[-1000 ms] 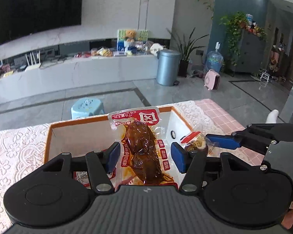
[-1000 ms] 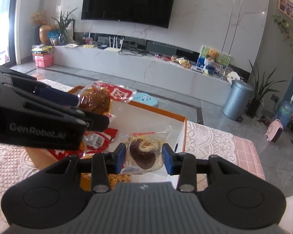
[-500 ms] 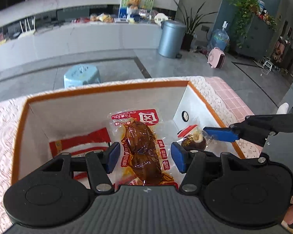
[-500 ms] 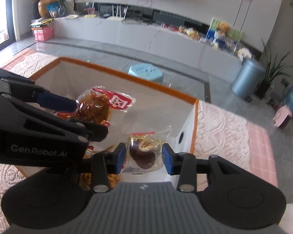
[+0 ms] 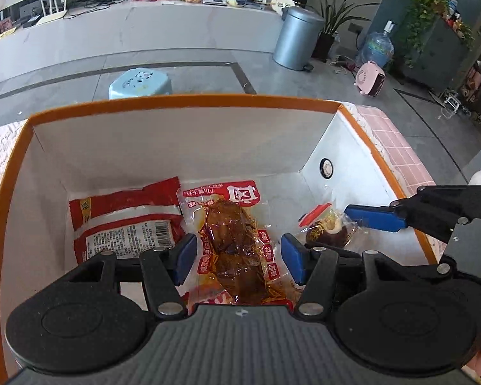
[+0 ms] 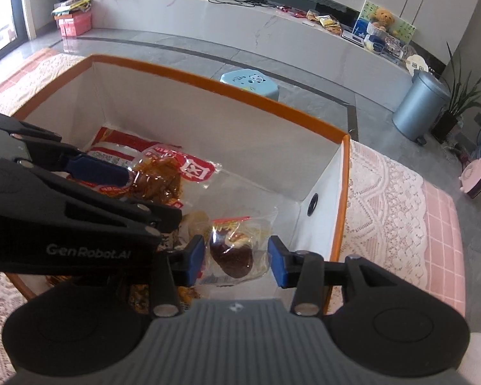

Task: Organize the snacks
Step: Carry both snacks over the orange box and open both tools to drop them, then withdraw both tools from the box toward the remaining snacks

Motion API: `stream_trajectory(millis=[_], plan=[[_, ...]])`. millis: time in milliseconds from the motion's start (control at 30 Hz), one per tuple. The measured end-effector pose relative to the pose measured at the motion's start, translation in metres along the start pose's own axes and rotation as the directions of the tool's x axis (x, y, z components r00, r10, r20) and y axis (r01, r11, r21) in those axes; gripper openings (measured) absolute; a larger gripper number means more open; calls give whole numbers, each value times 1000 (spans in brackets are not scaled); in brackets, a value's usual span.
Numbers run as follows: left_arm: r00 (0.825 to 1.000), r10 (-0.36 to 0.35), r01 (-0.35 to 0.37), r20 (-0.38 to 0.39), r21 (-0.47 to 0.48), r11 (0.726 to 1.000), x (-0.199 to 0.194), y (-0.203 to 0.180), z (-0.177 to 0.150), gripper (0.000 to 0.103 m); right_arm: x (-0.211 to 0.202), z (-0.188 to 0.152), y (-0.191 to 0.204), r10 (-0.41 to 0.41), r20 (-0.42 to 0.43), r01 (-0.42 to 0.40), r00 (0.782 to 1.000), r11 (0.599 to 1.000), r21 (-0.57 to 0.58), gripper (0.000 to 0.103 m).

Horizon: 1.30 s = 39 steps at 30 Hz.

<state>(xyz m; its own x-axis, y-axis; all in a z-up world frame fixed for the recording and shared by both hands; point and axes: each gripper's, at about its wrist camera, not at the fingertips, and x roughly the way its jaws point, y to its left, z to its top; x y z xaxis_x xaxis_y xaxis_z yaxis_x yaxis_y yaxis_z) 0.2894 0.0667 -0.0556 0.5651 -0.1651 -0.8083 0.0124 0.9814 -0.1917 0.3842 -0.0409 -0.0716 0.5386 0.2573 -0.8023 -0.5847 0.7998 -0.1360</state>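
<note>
Now both my claws reach down into the white box (image 5: 182,147). My left claw (image 5: 239,261) grips the brown meat pack (image 5: 234,240), and my right claw (image 6: 236,264) is opening around the little cake bag (image 6: 237,247), no longer squeezing it. Farther left lies a red packet (image 5: 125,221) on the box floor.

Brown meat pouch (image 5: 237,243), clear cake packet (image 6: 237,250), red packet (image 5: 125,218) inside orange-rimmed box (image 5: 189,100).

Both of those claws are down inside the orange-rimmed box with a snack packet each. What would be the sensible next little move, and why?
Probably let go. The braised meat packet in the left gripper and the small pastry packet between the right gripper's opening jaws already sit low inside the box, beside the red packet on its floor. Releasing looks safe; then lift out.
</note>
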Motion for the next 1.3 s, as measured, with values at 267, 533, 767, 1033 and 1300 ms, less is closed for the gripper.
stream_trajectory(millis=[267, 533, 767, 1033, 1300], plan=[[1000, 12, -11, 10, -23, 1000, -4, 3, 1, 75, -3, 0, 2, -23, 0, 23, 1000, 999, -29, 49], [999, 10, -8, 37, -52, 999, -18, -2, 1, 82, -18, 1, -3, -32, 24, 32, 999, 999, -14, 60], [995, 7, -1, 95, -61, 998, -46, -10, -3, 83, -46, -3, -10, -5, 53, 1, 999, 997, 79, 75], [980, 6, 7, 199, -65, 998, -89, -19, -20, 85, -87, -15, -8, 6, 115, -21, 993, 991, 134, 82], [946, 21, 6, 324, -85, 996, -136, -24, -59, 86, -135, -50, 6, 39, 188, -72, 981, 982, 175, 85]])
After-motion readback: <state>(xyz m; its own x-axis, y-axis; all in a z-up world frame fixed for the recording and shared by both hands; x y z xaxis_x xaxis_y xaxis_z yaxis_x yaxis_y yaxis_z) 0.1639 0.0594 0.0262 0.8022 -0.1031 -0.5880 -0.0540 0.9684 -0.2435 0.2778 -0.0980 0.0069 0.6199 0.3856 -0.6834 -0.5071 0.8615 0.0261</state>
